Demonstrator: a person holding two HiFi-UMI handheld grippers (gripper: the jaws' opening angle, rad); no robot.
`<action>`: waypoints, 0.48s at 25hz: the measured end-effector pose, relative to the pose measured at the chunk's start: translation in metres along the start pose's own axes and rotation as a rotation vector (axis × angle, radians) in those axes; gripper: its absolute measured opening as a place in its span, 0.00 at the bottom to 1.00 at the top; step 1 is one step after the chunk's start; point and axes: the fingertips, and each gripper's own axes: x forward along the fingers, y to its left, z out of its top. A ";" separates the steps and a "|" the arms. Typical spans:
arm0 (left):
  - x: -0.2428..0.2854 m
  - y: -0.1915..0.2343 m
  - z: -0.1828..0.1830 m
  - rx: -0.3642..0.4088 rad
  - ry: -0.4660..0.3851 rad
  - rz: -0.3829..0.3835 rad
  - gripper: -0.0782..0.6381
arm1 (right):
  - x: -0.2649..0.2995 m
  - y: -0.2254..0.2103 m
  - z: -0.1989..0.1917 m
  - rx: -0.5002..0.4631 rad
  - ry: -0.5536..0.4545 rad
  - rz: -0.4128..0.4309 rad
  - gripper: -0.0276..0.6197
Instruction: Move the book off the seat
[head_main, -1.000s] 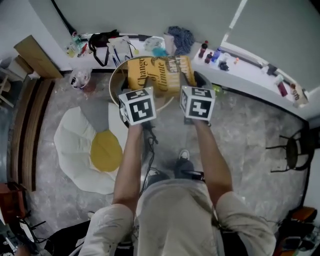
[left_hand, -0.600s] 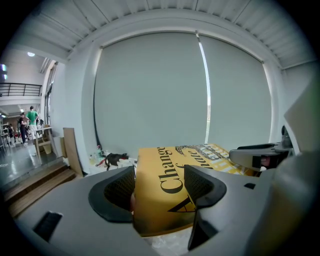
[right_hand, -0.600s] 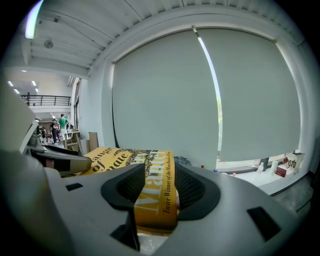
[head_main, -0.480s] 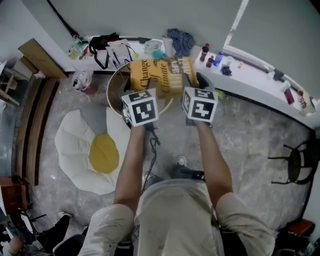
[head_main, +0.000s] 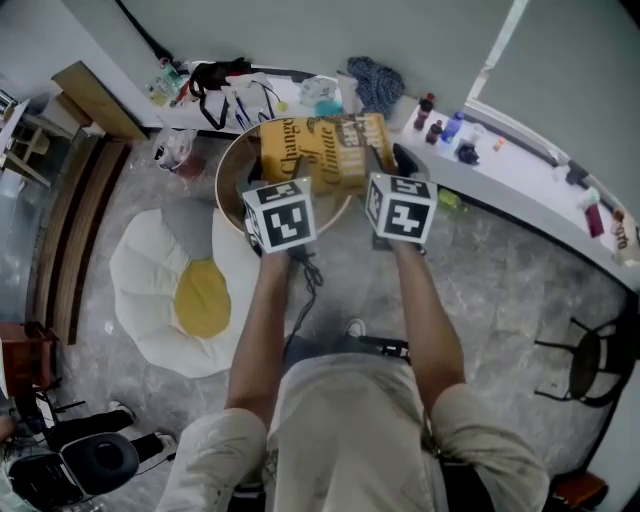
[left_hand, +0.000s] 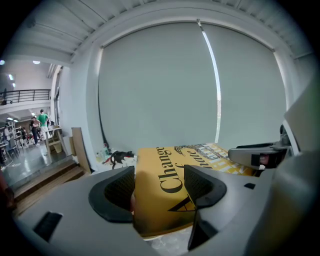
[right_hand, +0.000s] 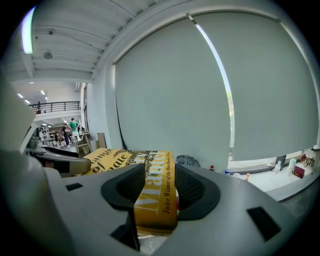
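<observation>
The left fingers (left_hand: 120, 192) are closed on a near corner of the book (head_main: 320, 150), one pad against its edge and the other across the yellow cover. The right fingers (right_hand: 192, 190) press either side of its spine at the other near corner. So the left gripper (left_hand: 160, 185) and the right gripper (right_hand: 155, 187) each clamp the book, and it hangs between them with its cover up.

Its place is over the seat (head_main: 221, 185), a round thing with a pale wooden rim: the book covers the far half of the seat and overhangs the far rim. I judge the grasp and the lift as done. The carry away from the seat and the setting-down are left, since the book is not yet clear of the rim.

Likely spots lie around the seat: a white floor cushion (head_main: 150, 290) to its left, and a white ledge (head_main: 520, 165) with small bottles (head_main: 440, 125) to its right and beyond.

The head view alone shows the seat under the book and both marker cubes, but it hides the pads behind those cubes. The gripper views alone show the pads touching the book. The left gripper view reads the cover's title, and the right gripper view reads the printed spine. Neither gripper view shows the seat's rim, so how high the book hangs above it I cannot tell.
</observation>
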 end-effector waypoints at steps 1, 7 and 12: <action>0.003 0.002 -0.001 0.000 0.004 0.009 0.55 | 0.005 0.001 -0.002 -0.001 0.006 0.009 0.34; 0.028 0.023 -0.011 -0.013 0.042 0.036 0.55 | 0.041 0.017 -0.012 -0.009 0.041 0.037 0.34; 0.066 0.047 -0.023 -0.044 0.082 0.035 0.55 | 0.083 0.032 -0.022 -0.034 0.084 0.043 0.34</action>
